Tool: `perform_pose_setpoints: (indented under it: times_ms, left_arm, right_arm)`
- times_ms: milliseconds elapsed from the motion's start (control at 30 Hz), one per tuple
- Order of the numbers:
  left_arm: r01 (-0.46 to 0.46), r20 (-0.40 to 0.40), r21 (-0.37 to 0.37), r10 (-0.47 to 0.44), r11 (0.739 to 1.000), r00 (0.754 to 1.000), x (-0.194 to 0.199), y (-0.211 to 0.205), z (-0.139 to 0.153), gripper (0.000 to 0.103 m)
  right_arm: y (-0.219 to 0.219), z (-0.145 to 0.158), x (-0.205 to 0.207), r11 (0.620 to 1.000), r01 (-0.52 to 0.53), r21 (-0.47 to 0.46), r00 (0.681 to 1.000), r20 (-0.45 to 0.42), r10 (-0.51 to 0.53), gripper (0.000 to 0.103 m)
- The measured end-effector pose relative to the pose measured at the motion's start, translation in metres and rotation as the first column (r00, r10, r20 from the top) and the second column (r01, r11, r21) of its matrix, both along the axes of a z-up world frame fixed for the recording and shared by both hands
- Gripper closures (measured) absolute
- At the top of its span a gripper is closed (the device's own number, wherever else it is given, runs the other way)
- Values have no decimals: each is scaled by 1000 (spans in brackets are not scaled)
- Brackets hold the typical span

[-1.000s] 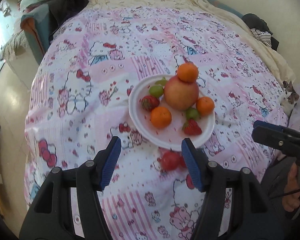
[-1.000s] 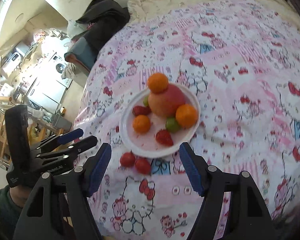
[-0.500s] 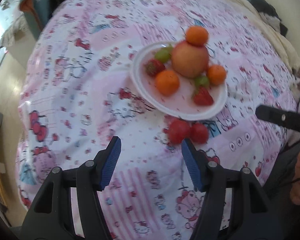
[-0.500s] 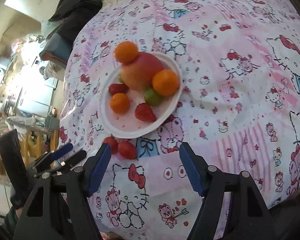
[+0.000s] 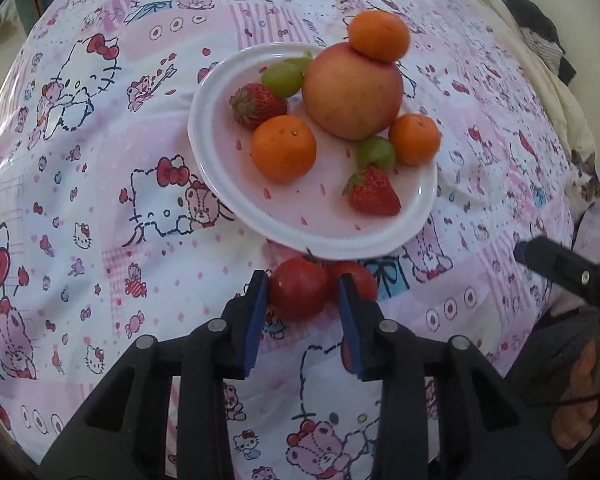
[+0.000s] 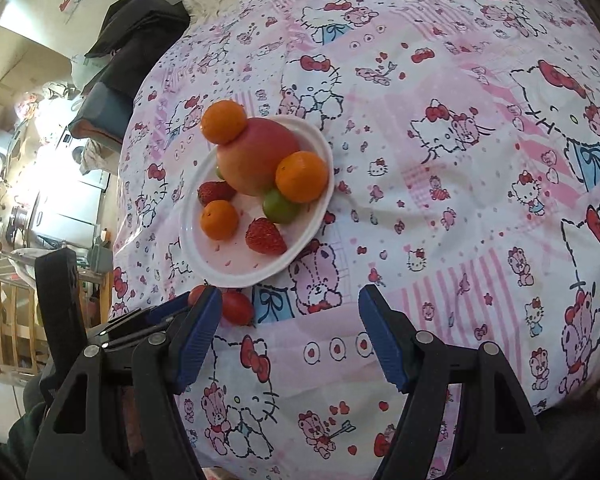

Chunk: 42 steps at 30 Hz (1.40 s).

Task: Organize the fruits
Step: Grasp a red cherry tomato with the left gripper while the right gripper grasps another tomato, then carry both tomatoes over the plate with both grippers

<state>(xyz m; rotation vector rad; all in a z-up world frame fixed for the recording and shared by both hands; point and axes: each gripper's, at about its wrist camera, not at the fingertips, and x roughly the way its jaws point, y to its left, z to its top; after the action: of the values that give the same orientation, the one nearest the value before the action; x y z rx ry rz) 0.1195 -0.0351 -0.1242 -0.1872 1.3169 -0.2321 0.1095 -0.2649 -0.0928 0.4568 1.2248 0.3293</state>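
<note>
A white plate (image 5: 220,152) (image 6: 296,256) on the pink patterned bedspread holds a large apple (image 5: 352,92) with an orange (image 5: 378,34) on top, two more oranges, two strawberries and green grapes. Two small red tomatoes lie on the cloth just below the plate. My left gripper (image 5: 302,300) has its blue pads on either side of the left tomato (image 5: 298,292), touching it; the other tomato (image 5: 360,280) sits just right of it. My right gripper (image 6: 290,320) is wide open and empty above the cloth, right of the tomatoes (image 6: 238,308).
The right gripper's tip (image 5: 560,268) shows at the right edge of the left wrist view. Dark clothes (image 6: 136,36) and a cream blanket (image 5: 548,80) lie at the bed's far side. The bed edge drops off at left toward furniture (image 6: 40,200).
My left gripper has moved down and forward to the tomatoes and its jaws have narrowed around the left one. The right gripper has shifted a little and stays open.
</note>
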Motion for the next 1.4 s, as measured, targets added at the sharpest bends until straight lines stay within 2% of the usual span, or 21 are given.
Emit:
perform_pose_setpoints:
  times_ms: [233, 433, 533, 633, 867, 1000, 1167, 1300, 1400]
  left_arm:
    - [-7, -11, -12, 7, 1000, 1000, 2, 2, 1, 76]
    - [-15, 11, 11, 15, 1000, 1000, -11, 10, 18, 76]
    - [-47, 35, 24, 46, 999, 998, -15, 20, 27, 76]
    - [-103, 33, -9, 103, 995, 994, -17, 36, 32, 76]
    - [-154, 67, 14, 152, 988, 986, -22, 60, 41, 76]
    - [-175, 79, 15, 174, 984, 982, -26, 70, 44, 76]
    - [-183, 105, 29, 179, 983, 978, -28, 76, 48, 76]
    - [-189, 114, 35, 184, 981, 976, -29, 80, 49, 76]
    - [-192, 114, 35, 187, 981, 976, -30, 81, 48, 76]
  right_arm:
    - [-2, -1, -1, 1000, 0, 5, 1000, -3, 0, 30]
    - [3, -1, -1, 1000, -17, -2, 1000, -6, 17, 30]
    - [9, -4, -1, 999, -31, -10, 999, -15, 31, 30]
    - [21, -8, 0, 998, -61, -31, 998, -27, 60, 30]
    - [71, -19, 3, 973, -204, -111, 979, -43, 200, 30]
    - [103, -28, 4, 943, -298, -144, 954, -53, 294, 38]
    - [132, -45, 11, 910, -363, -200, 932, -91, 352, 49]
    - [139, -54, 13, 891, -377, -253, 926, -112, 360, 62]
    - [139, -52, 11, 881, -375, -287, 926, -87, 366, 71]
